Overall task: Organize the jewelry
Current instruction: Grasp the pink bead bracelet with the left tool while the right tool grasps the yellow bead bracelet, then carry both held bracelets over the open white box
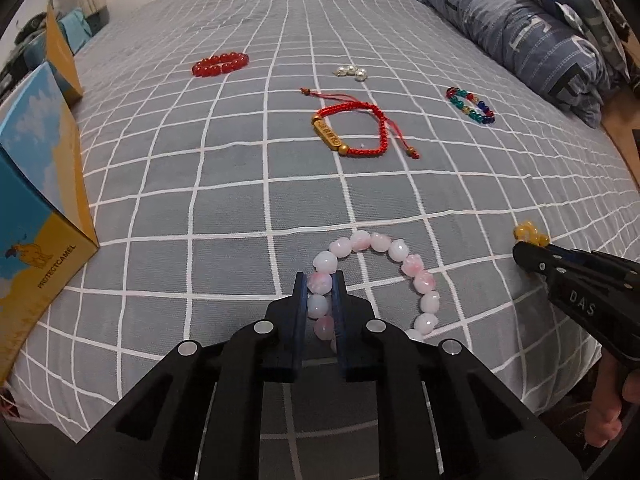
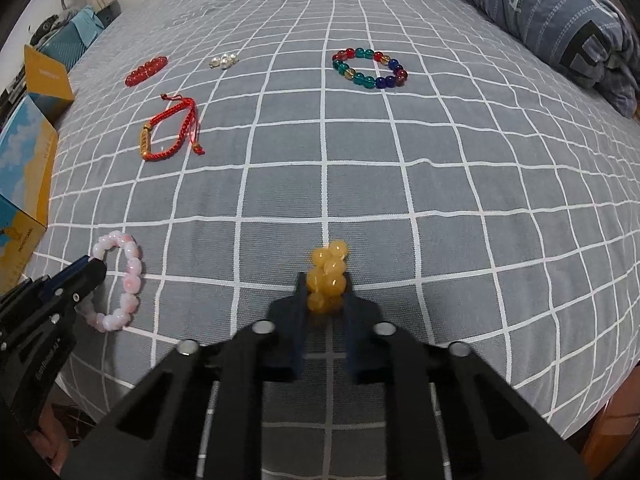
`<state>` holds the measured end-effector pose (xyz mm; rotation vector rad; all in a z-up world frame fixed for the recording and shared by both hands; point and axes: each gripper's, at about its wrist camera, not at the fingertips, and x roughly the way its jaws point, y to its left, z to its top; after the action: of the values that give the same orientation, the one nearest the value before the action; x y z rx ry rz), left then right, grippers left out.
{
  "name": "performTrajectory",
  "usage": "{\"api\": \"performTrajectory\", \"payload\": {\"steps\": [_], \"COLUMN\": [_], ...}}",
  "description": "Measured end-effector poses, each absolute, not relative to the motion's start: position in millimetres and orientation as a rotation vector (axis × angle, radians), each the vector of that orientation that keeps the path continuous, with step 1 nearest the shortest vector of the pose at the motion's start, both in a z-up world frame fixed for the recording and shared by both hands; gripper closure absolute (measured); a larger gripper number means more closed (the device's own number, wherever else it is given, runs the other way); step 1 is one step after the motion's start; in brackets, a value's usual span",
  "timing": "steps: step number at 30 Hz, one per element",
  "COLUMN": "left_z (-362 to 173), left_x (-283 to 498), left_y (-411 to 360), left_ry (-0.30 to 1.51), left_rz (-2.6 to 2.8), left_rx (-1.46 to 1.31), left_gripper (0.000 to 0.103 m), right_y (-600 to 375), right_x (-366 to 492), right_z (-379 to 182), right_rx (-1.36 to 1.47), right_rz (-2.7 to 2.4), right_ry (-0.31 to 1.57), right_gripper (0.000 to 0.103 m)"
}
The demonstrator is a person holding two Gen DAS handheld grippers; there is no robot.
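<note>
Pink beads of a pale bracelet (image 1: 384,280) are pinched between the fingers of the left tool (image 1: 320,280), which are drawn nearly together around one side of the loop; the rest of the loop is spread on the grey checked bed (image 1: 200,184). Amber-yellow beads of a bunched bracelet (image 2: 326,276) are clamped in the right tool (image 2: 325,282), equally narrowed. Farther up the bed, a red cord bracelet (image 1: 352,130), a red bead bracelet (image 1: 220,64) and a multicoloured bracelet (image 2: 370,68) are laid apart.

Bed (image 2: 400,208): centre bare, passable. Left edge blocked by box (image 1: 40,184); right by folded quilt (image 1: 520,28); bracelets scattered across far half.
</note>
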<state>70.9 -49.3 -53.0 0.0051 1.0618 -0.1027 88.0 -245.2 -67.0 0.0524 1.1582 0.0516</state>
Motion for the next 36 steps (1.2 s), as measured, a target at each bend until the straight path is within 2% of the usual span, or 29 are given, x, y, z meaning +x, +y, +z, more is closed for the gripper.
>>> {"api": "performTrajectory", "payload": {"steps": [24,36], "left_z": [-9.7,27.0], "left_x": [57.7,42.9], "left_y": [-40.9,-32.9], "left_ry": [0.946,0.815], "left_rz": [-0.124,-0.078], "left_rx": [-0.037,-0.023], "left_gripper": [0.091,0.091], "right_y": [-242.6,-235.8], "right_x": [74.4,65.8], "right_z": [-35.9,-13.2], "right_rx": [0.068,0.049], "right_rz": [0.056,0.070], "right_ry": [1.000,0.874], "right_gripper": [0.090,0.090]}}
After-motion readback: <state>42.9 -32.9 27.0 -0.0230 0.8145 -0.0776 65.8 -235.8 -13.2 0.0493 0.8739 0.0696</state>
